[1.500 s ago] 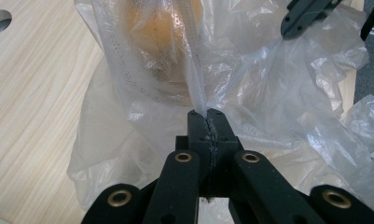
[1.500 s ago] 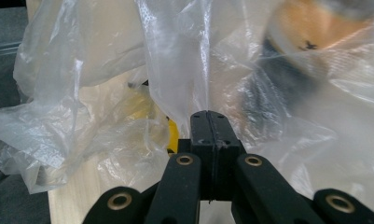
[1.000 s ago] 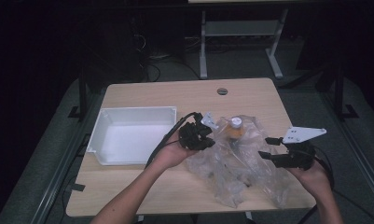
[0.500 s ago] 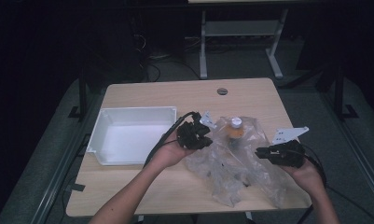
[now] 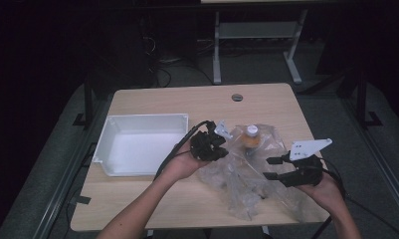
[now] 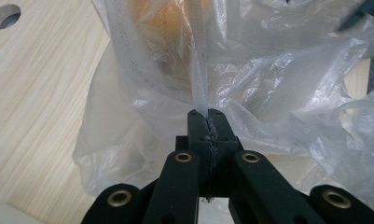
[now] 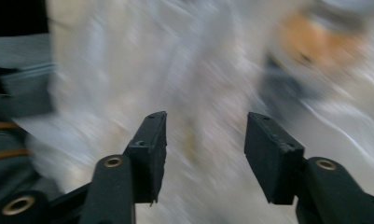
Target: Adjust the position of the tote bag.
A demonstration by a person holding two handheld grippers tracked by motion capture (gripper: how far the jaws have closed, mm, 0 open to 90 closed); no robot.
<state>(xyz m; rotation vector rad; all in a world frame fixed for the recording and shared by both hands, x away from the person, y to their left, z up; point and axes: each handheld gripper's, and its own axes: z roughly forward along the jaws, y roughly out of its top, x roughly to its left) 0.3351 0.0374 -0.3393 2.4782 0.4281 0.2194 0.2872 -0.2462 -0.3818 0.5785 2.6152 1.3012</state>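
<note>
— Start at the tools. What is each one doing?

— The left gripper (image 6: 207,122) has its black jaws pressed together on a thin fold of the clear plastic bag (image 6: 268,79); the film rises straight out of the seam between the pads. The right gripper (image 7: 204,140) has just been opening — its jaws stand apart with a plain gap and nothing pinched between them, the crinkled bag blurred beyond.

— Any writing or labels?

— None that can be read. Through the bag there is a small bottle (image 5: 250,137) with a white cap and orange contents; if it has print, it is too small to tell.

— And the hands?

— In the high view the left hand (image 5: 184,164) cradles its gripper from below at the bag's left edge, cable looping back over the wrist. The right hand (image 5: 324,186) holds its gripper level at the bag's right side, jaws pointing left, the grey three-cornered plate (image 5: 309,148) on top.

— Surroundings?

— The bag lies wrinkled and glossy on the pale wood-grain table (image 5: 187,102), the bottle inside near its far end. A white rectangular plastic bin (image 5: 142,144) sits to the left.
</note>
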